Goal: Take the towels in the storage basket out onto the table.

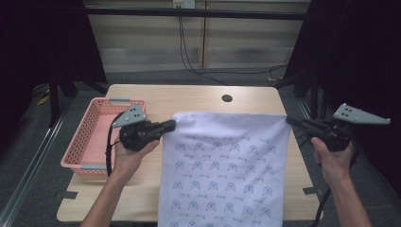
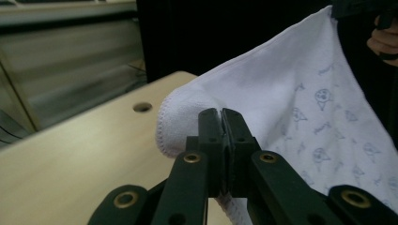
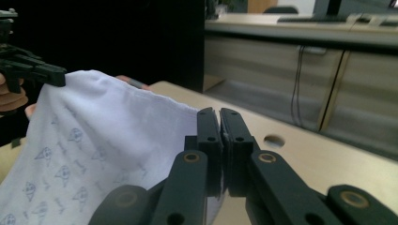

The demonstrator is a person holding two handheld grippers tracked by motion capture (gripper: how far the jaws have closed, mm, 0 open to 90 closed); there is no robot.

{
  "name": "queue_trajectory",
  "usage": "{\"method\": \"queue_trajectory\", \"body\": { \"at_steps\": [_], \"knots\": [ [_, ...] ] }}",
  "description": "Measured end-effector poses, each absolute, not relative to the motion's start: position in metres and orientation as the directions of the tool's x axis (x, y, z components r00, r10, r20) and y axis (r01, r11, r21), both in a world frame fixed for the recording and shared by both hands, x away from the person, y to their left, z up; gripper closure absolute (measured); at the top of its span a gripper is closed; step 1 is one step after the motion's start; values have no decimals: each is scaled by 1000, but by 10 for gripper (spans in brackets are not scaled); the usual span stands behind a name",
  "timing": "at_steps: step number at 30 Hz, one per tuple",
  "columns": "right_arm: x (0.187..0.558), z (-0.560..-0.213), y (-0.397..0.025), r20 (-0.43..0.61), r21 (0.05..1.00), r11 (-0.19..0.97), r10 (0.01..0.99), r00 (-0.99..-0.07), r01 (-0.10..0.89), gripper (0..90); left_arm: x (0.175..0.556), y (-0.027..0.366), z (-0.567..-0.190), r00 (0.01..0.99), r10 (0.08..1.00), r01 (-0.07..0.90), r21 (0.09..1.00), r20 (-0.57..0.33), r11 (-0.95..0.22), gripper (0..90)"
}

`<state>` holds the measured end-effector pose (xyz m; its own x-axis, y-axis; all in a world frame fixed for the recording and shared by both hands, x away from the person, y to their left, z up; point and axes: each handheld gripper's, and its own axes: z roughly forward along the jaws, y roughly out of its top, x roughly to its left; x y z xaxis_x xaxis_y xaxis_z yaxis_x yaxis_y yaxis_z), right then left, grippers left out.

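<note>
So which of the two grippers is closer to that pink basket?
Left. The left gripper holds the towel corner right beside the pink basket; the right gripper holds the opposite corner, across the table.

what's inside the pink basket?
The pink basket looks empty in the high view: bare pink floor is visible. Its right inner side is hidden behind the left gripper, which is shut on the white cloth.
</note>
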<state>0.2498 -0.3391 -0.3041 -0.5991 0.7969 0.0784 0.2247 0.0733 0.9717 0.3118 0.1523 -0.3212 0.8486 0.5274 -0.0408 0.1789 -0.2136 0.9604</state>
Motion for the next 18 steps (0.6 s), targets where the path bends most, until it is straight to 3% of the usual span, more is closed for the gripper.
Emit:
{"method": "queue_trajectory", "body": {
  "at_steps": [8,13,18],
  "knots": [
    [268,-243,-347,38,995,25,813,-581,99,874,338,162,-268,806,592,109,984,-5,-140,878],
    [310,-236,-346,61,989,25,829,-556,145,874,368,156,-267,777,630,141,979,-15,-150,879],
    [363,-258,-340,103,973,24,845,-525,228,874,408,149,-291,738,674,224,956,-37,-192,878]
  ]
}}
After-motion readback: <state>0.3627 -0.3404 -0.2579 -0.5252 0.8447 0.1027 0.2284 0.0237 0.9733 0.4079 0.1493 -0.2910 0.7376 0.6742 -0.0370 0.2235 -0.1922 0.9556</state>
